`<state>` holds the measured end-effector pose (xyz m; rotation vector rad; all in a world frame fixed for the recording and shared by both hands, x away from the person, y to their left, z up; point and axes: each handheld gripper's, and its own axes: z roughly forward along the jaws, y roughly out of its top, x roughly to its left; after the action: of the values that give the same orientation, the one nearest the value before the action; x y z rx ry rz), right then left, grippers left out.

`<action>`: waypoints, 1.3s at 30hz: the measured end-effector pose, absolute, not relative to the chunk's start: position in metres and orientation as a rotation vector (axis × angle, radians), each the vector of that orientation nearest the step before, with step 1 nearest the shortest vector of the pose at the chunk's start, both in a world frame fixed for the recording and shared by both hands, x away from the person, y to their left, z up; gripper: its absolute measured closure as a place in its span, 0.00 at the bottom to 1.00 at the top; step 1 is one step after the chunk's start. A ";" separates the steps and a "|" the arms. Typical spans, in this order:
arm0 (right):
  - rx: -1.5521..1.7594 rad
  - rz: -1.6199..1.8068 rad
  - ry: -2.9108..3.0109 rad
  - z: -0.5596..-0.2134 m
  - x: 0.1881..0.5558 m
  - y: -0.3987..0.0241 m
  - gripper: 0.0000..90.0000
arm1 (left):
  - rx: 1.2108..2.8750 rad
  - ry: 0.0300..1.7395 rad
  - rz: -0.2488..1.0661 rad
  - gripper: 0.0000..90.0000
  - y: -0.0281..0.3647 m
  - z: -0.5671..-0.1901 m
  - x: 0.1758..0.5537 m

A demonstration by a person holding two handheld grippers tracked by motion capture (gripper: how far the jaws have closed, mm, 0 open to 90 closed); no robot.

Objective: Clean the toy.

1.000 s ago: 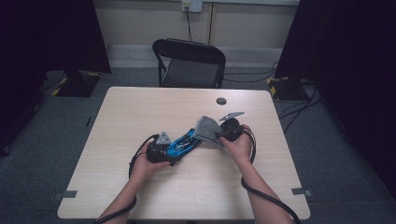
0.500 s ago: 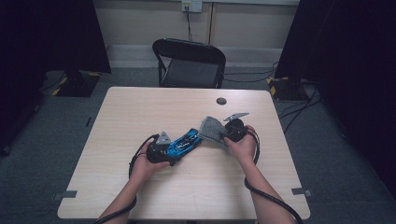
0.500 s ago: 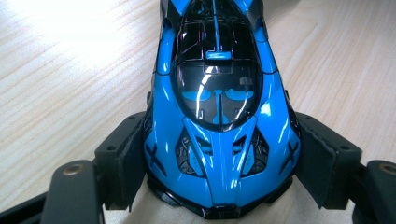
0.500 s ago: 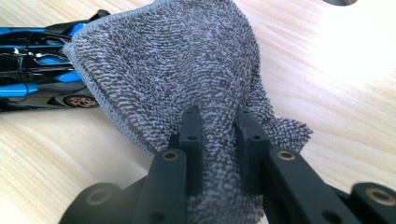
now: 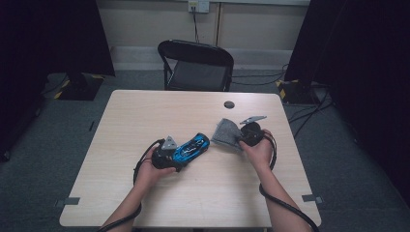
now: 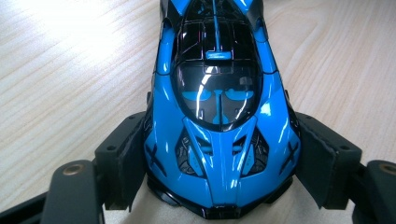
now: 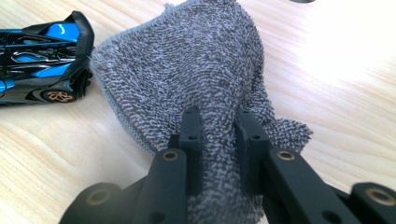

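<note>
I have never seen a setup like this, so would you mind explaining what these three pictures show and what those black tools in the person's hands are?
No robot is involved: a person sits at a light wooden table and works with two hand-held grippers, each with two black jaws and its own camera. The high view looks down from above the person's side, with the forearms coming in from the bottom. The other two pictures look along each gripper's own jaws.

The left gripper is clamped on the sides of a shiny blue toy car; in the high view the car lies on the table pointing up and right. The right gripper is pinched shut on a grey terry cloth, which sits just right of the car. A small dark round thing lies near the far edge, and a black chair stands behind the table.
</note>
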<state>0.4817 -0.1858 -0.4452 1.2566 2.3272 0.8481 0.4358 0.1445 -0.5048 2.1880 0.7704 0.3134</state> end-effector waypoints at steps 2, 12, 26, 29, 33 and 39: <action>1.266 0.850 2.319 -0.444 0.481 -0.189 0.84 | 2.187 0.771 0.312 0.28 0.144 -0.505 0.436; 1.227 0.932 2.305 -0.428 0.475 -0.186 0.84 | 2.188 0.771 0.313 0.28 0.144 -0.505 0.436; 0.989 1.054 2.435 -0.418 0.456 -0.122 0.84 | 2.188 0.771 0.313 0.28 0.144 -0.505 0.436; 0.960 1.057 2.467 -0.422 0.453 -0.109 0.84 | 2.188 0.771 0.312 0.28 0.144 -0.505 0.436; 0.914 1.049 2.508 -0.428 0.450 -0.094 0.84 | 2.188 0.771 0.313 0.28 0.144 -0.505 0.436; 0.853 1.020 2.560 -0.434 0.446 -0.076 0.84 | 2.192 0.768 0.324 0.28 0.145 -0.505 0.436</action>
<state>0.4462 -0.0756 -0.4342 0.8528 2.5597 1.0199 0.4360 0.1448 -0.5045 2.1922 0.7682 0.3243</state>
